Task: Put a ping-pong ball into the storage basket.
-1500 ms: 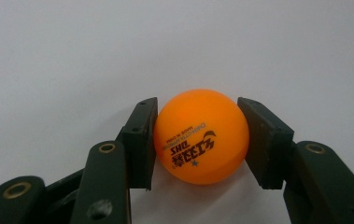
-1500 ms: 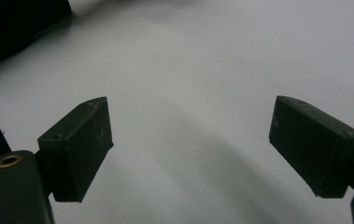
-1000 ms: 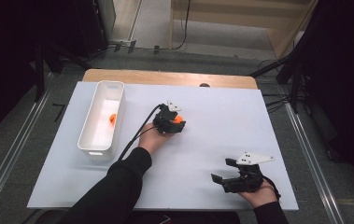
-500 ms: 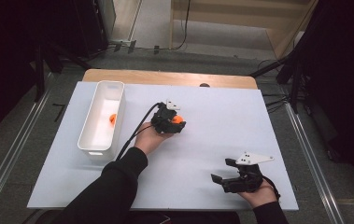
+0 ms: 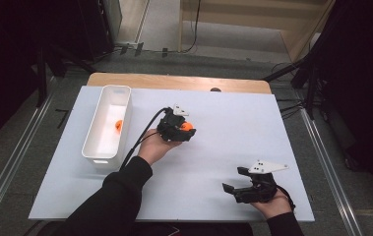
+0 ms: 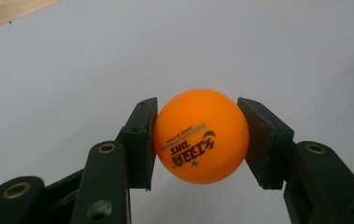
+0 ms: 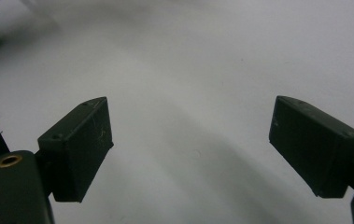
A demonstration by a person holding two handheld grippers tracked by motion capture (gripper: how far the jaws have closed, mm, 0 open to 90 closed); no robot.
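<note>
In the high view, the left gripper (image 5: 186, 132) is near the middle of the frame, over the pale white tabletop (image 5: 233, 128), and its black jaws are closed on a small orange table-tennis ball (image 5: 187, 126). A black cable runs from this gripper down toward the dark sleeve (image 5: 110, 196) at the bottom left of the frame. Left of it, a long white rectangular plastic tray (image 5: 106, 158) lies on the tabletop, and a second small orange ball (image 5: 119, 125) rests inside it, close to its right wall. The right gripper (image 5: 233, 184) is in the lower right of the frame, well apart from the left one, held low over the tabletop with its jaws spread and nothing between them. In the left gripper view, the orange table-tennis ball (image 6: 201, 136) sits in the centre of the frame, and both pads press on its sides; dark printed letters are visible on its lower front, and the white surface is behind it. In the right gripper view, the two jaws stand wide apart at the lower left and lower right of the frame, with the bare white tabletop (image 7: 188, 84) between them.
</note>
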